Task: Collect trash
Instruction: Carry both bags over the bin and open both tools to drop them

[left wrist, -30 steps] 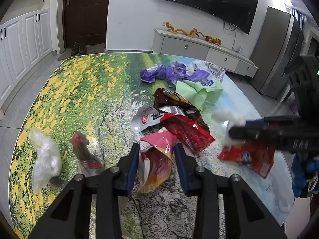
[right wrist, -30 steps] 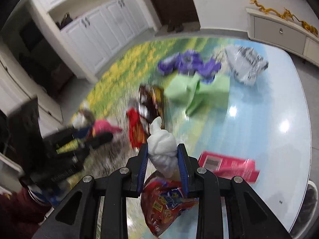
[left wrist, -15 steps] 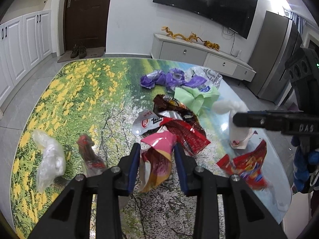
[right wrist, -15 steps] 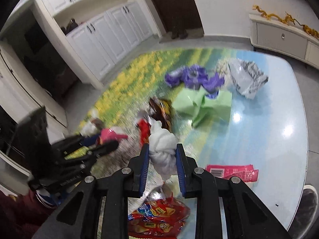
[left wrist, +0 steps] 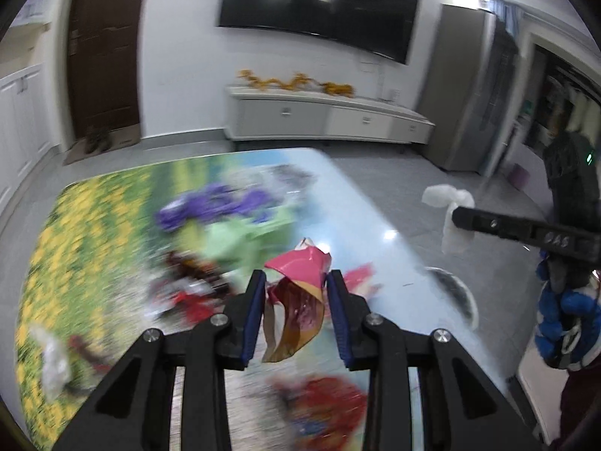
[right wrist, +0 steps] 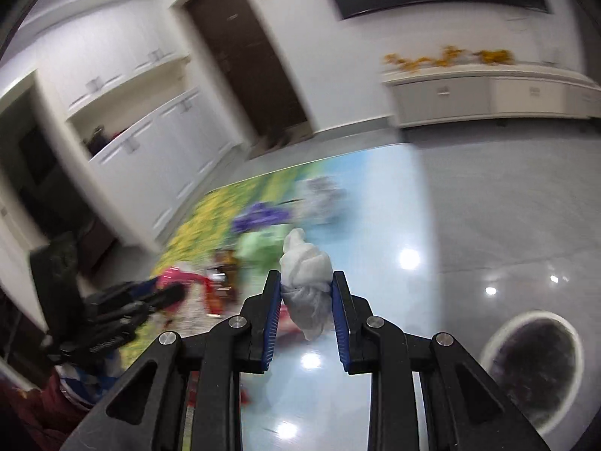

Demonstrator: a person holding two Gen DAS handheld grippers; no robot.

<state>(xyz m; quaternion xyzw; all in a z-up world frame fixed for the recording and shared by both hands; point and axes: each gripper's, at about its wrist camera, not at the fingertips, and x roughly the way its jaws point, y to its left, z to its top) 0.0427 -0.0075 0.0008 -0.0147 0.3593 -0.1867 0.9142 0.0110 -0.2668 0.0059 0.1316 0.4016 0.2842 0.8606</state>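
Note:
My left gripper (left wrist: 296, 282) is shut on a pink and brown snack wrapper (left wrist: 300, 300), which hangs above the printed table (left wrist: 94, 225). My right gripper (right wrist: 306, 282) is shut on a crumpled white tissue (right wrist: 306, 267) and hangs over the table's right edge. In the left wrist view the tissue (left wrist: 449, 206) and a right finger (left wrist: 488, 221) show at the right, above the floor. The right wrist view shows the left gripper (right wrist: 150, 298) at the left with its pink wrapper (right wrist: 172, 276). A round dark bin with a white rim (right wrist: 533, 368) stands on the floor beside the table.
Blurred trash lies on the table: a purple wrapper (left wrist: 214, 206), a green bag (left wrist: 240, 240), red packets (left wrist: 330, 402) and a clear bag (left wrist: 52, 360). A low white cabinet (left wrist: 323, 120) and a dark door (left wrist: 101, 52) stand beyond. A person's blue and white sleeve (left wrist: 563, 315) is at the right.
Both grippers rose and swung right toward the table's edge, each still holding its load. The red packet under the tissue dropped away. The view is now blurred by motion.

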